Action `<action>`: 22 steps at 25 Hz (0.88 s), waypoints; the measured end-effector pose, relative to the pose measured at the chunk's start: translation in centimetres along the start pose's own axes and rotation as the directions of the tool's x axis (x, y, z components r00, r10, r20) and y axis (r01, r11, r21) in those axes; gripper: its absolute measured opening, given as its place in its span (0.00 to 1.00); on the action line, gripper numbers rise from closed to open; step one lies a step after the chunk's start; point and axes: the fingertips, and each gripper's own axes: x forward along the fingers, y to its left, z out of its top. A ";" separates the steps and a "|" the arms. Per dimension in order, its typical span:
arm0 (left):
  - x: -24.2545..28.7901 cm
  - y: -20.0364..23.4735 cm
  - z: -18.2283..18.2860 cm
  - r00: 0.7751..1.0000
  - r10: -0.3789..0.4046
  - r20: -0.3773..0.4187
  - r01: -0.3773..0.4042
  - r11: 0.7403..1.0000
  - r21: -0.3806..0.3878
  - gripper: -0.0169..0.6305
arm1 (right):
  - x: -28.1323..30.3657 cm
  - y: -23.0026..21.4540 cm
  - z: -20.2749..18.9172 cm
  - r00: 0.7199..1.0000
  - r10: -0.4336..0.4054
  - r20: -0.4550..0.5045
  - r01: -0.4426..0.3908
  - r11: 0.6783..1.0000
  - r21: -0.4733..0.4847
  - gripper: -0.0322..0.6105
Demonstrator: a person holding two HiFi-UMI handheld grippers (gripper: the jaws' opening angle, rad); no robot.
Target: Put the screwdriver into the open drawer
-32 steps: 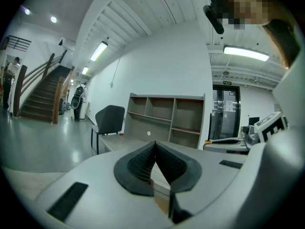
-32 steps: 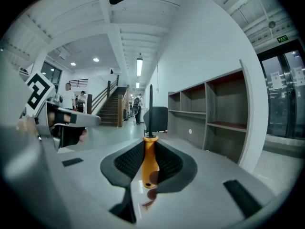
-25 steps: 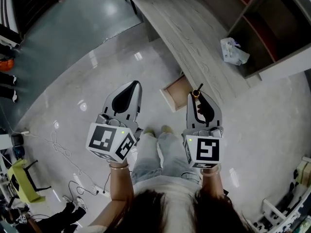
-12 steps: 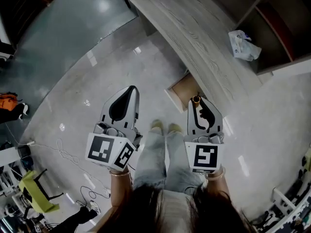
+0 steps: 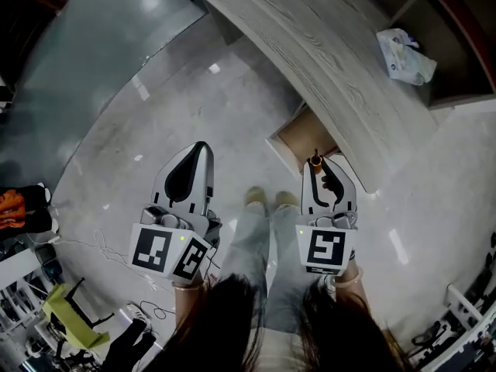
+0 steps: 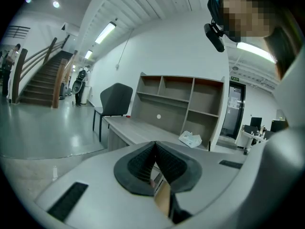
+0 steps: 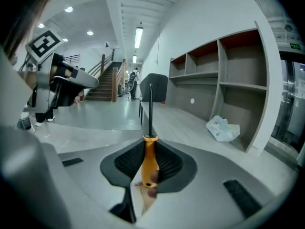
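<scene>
Right gripper (image 5: 315, 162) pinches the screwdriver (image 7: 149, 162) by its orange handle, shaft pointing straight out along the jaws, while left gripper (image 5: 201, 147) sits pressed together.

Desk (image 5: 310, 45) edge partly over open drawer (image 5: 304, 136)

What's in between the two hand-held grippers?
The person's legs and shoes, seen in the head view between the left hand-held gripper and the right hand-held gripper, which holds the screwdriver.
</scene>
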 end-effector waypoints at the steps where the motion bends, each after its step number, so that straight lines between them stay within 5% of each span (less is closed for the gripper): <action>1: 0.3 0.3 -0.6 1.000 0.001 -0.006 -0.001 1.000 -0.002 0.05 | 0.5 0.0 -0.7 1.000 -0.004 -0.007 0.004 1.000 -0.001 0.18; 22: 3.9 4.6 -9.0 0.997 0.009 -0.073 -0.012 0.999 -0.042 0.05 | 9.1 -1.1 -14.2 0.980 -0.068 -0.187 0.073 0.997 0.017 0.18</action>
